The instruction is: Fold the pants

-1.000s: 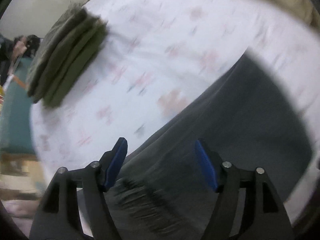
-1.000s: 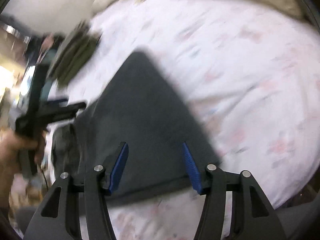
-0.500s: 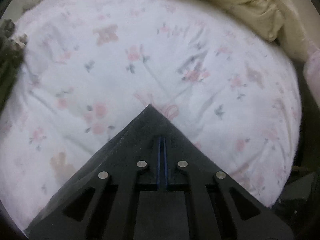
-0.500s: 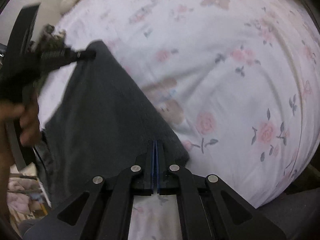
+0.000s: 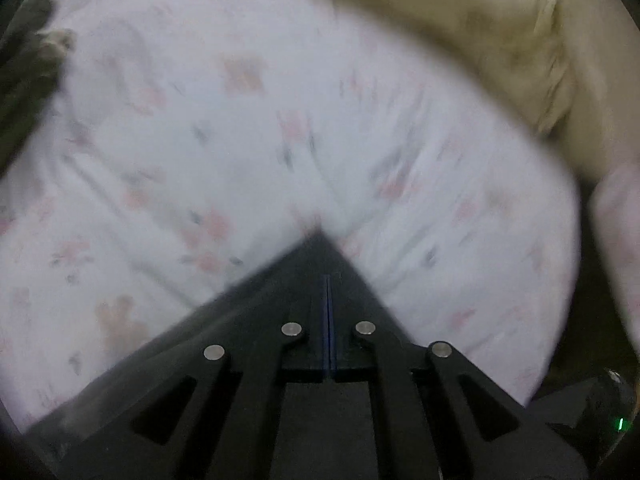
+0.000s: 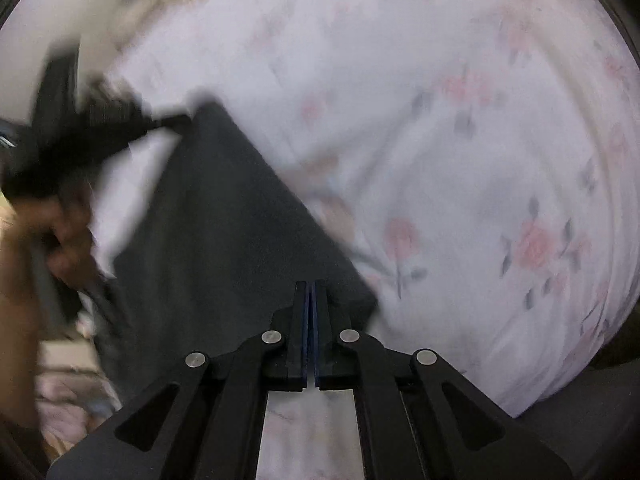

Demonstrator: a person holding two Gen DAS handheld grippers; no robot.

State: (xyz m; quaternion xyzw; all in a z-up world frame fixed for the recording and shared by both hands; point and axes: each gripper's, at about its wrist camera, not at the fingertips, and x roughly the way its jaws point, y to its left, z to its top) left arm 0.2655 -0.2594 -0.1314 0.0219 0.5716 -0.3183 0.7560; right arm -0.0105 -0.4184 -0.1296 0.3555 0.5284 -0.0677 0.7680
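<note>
The dark grey pants (image 6: 224,232) lie on a floral bedsheet (image 6: 440,140), with one edge stretched between my two grippers. In the left wrist view my left gripper (image 5: 328,280) is shut on a corner of the pants (image 5: 240,312), which drapes in a dark peak around its fingers. The right wrist view shows that same left gripper (image 6: 176,120) at the far corner, with a person's hand (image 6: 60,240) behind it. My right gripper (image 6: 310,286) pinches the near edge of the pants. Its jaws are just opening, with a thin slit between them and the cloth still in it.
A beige blanket (image 5: 480,40) is bunched along the far side of the bed. Folded olive clothes (image 5: 20,80) sit at the left edge. The bedsheet (image 5: 240,140) drops off to dark floor at the right. Clutter shows beyond the bed's near left (image 6: 68,400).
A second ago both grippers stood open over the pants; both then closed on the cloth. Since then the left gripper has swung with its corner, and both views have blurred.
</note>
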